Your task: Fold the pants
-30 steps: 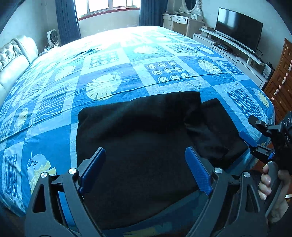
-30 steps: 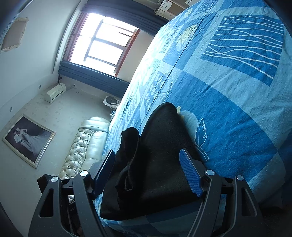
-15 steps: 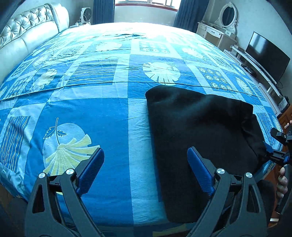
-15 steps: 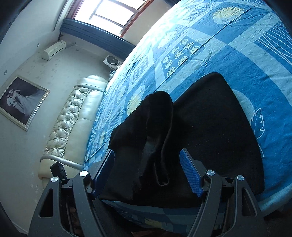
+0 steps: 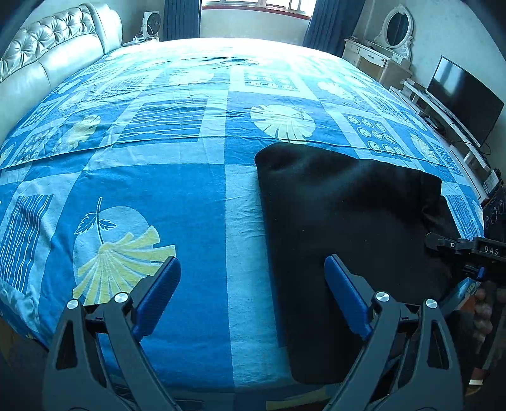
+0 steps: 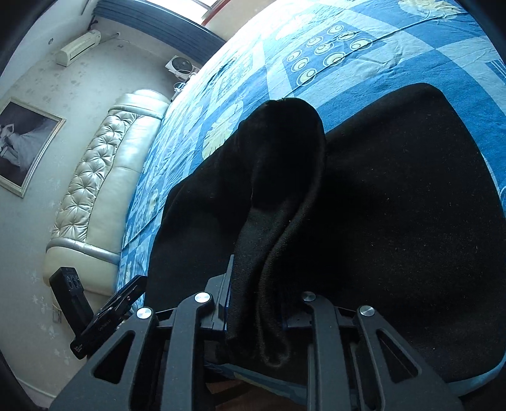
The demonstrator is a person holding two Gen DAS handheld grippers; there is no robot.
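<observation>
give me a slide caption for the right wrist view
Right hand-held gripper shut on a raised fold of the black pants lying on the blue patterned bed.

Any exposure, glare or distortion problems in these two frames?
Left wrist view: window blown out, bedspread washed near it, fisheye bows the bed, black pants nearly without detail. Right wrist view: tilted, dark pants fill the frame, the fold in the right gripper barely readable.

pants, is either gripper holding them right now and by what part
The right gripper is shut on a bunched fold at the near edge of the black pants. The left gripper is open and holds nothing.
</observation>
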